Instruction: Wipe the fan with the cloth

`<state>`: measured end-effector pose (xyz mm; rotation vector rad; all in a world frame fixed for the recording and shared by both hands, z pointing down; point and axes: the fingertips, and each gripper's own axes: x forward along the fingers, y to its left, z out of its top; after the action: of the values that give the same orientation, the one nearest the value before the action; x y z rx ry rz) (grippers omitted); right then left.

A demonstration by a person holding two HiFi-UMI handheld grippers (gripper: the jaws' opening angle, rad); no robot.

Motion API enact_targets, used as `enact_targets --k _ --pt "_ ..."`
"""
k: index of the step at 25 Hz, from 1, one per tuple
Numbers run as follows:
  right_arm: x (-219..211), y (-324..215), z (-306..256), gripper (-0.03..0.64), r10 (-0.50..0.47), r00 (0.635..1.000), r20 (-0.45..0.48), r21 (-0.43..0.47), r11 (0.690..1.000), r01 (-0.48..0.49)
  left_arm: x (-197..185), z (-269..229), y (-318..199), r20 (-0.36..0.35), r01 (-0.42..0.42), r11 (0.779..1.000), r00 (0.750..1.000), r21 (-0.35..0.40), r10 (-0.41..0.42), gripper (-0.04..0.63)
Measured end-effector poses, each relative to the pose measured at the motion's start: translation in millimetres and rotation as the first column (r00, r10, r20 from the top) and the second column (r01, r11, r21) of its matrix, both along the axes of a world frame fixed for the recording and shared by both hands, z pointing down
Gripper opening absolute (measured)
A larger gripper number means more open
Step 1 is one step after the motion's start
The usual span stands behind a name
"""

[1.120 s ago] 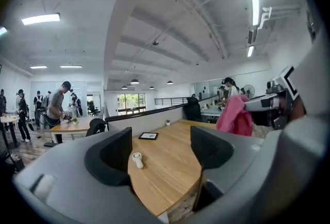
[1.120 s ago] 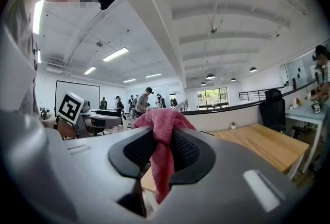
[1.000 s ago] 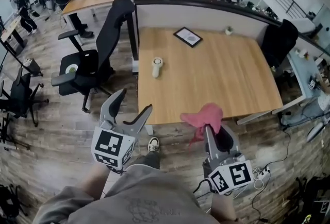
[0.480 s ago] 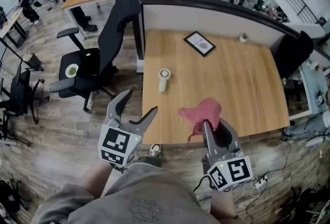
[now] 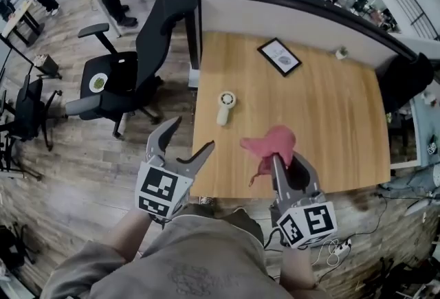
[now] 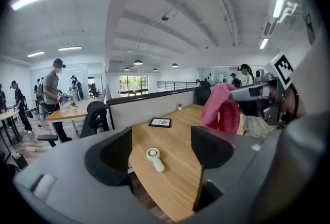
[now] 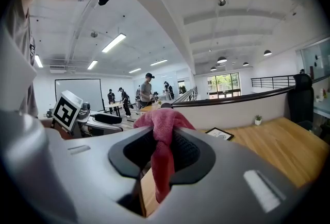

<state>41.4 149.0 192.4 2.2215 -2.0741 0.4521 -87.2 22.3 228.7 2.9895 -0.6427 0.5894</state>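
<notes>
Right gripper point(image 5: 289, 168) first: it is clamped on the pink cloth point(image 5: 270, 146). In the right gripper view the two jaws pinch a fold of it, with the fabric bunched over the tips and a tail hanging down between them. The cloth rides in the air just past the jaw tips, above the near part of the wooden table point(image 5: 330, 126) and clear of the wood.

Over to the left gripper point(image 5: 190, 135), level with its partner and off to that one's left. Its jaws stand wide apart and have just been opening, and nothing is gripped. In the left gripper view the fan point(image 5: 225, 106) shows in the gap between them, but it lies well ahead on the tabletop, untouched.

That fan is small, white and handheld, and it lies flat. Its round head points away from the grippers and its handle points back toward them. It sits ahead of the left gripper and a little to its right, and ahead and left of the hanging cloth, apart from both.

Farther out beyond the fan, a black framed picture point(image 5: 280, 57) lies flat on the wood. Past it a grey partition point(image 5: 289, 16) closes the table's far side, and a tiny potted plant point(image 5: 341, 53) sits just before it, off to the right. Out to the left gripper's left, a black office chair point(image 5: 130, 71) stands on the plank floor.
</notes>
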Motion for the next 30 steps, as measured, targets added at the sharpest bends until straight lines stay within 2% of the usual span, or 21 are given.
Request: enact_targets --k 6,12,17,23,30 --pt "23.3 -18.9 8.6 0.089 -0.066 0.998 0.02 -0.004 0.998 0.066 14.5 5.9 -7.8 0.036 0.044 0.999 0.998 0.015 -0.045 0.357" --pt "55.5 -39.4 13.4 0.089 -0.193 0.981 0.025 -0.01 0.981 0.193 34.6 0.7 -10.0 0.049 0.155 0.988 0.987 0.021 -0.156 0.357" --pt "86.9 -53.3 22.6 0.089 -0.301 0.953 0.036 -0.026 0.953 0.302 60.4 0.0 -7.8 0.061 0.244 0.969 0.967 0.032 -0.246 0.357" --pt "113.1 -66.7 35.6 0.089 -0.393 0.918 0.051 -0.04 0.918 0.395 75.0 14.2 -10.2 0.085 0.354 0.935 0.931 0.019 -0.354 0.357" --pt "131.4 -87.6 59.1 0.089 -0.423 0.902 0.088 -0.058 0.902 0.429 89.5 44.2 -16.8 0.129 0.397 0.918 0.912 -0.029 -0.39 0.357"
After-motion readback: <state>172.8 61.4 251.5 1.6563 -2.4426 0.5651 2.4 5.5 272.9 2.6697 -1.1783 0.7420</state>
